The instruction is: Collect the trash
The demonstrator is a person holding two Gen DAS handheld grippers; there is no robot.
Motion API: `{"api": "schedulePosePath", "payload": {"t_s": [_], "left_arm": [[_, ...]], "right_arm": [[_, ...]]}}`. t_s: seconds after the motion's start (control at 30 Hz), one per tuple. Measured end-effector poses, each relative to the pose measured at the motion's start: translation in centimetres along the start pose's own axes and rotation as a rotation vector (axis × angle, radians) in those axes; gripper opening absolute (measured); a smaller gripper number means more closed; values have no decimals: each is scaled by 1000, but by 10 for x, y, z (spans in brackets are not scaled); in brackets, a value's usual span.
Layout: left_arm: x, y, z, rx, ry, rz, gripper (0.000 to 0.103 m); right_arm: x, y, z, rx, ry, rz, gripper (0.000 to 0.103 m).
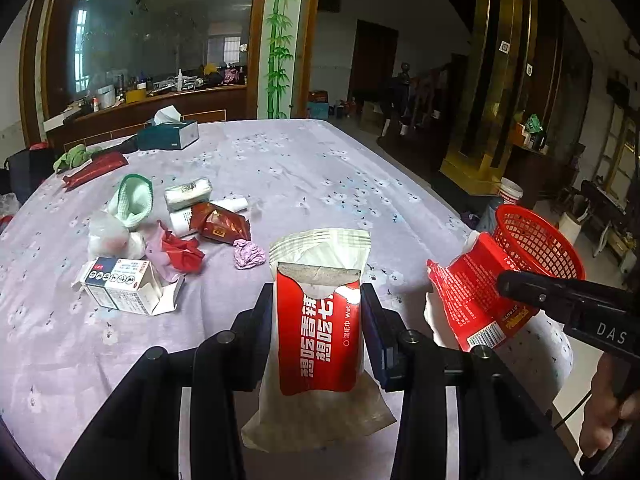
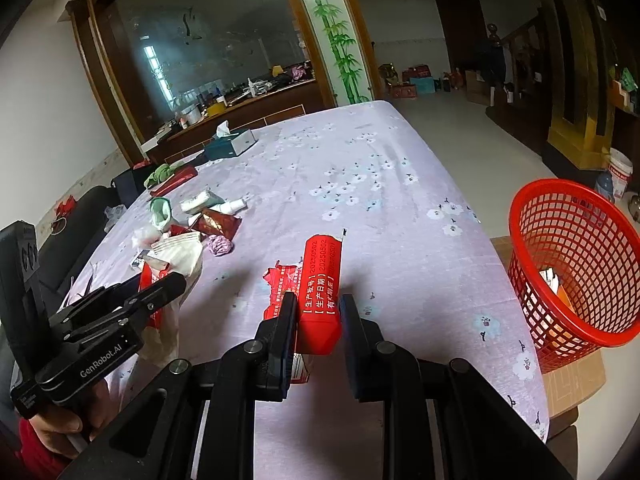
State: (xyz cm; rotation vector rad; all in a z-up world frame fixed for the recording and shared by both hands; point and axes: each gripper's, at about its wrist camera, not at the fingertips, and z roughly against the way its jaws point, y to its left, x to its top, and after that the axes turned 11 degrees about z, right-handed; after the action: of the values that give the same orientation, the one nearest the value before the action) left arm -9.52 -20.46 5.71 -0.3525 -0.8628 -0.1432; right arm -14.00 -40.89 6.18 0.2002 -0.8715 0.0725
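Left claw (image 1: pixel 318 316) pinches a wet-wipe packet (image 1: pixel 320 320); right claw (image 2: pixel 318 320) clamps a torn red wrapper (image 2: pixel 320 292).

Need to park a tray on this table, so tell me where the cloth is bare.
Bare: the far half of the tablecloth, right of the tissue box, and the strip toward the red basket. Crowded: the trash pile on the left side.

The right gripper (image 2: pixel 318 312) pinches a red carton (image 2: pixel 320 296) above the table (image 2: pixel 400 208), left of the red basket (image 2: pixel 576 264). Farther left of the basket, the left gripper (image 2: pixel 160 288) grips a wrapper (image 2: pixel 176 256), with a trash pile (image 2: pixel 200 220) beyond
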Motion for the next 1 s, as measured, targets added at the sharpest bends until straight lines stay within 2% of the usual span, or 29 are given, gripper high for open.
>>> {"api": "schedulePosePath", "payload": {"t_s": [0.27, 0.63, 1.0], "left_arm": [[-2, 1, 7, 10, -8, -6, 39], [-6, 7, 11, 12, -9, 2, 39], [-6, 12, 10, 9, -4, 17, 39]], "right_arm": [[0, 10, 2, -12, -1, 29, 23], [0, 27, -4, -111, 13, 119, 23], [2, 36, -8, -157, 18, 159, 23]]}}
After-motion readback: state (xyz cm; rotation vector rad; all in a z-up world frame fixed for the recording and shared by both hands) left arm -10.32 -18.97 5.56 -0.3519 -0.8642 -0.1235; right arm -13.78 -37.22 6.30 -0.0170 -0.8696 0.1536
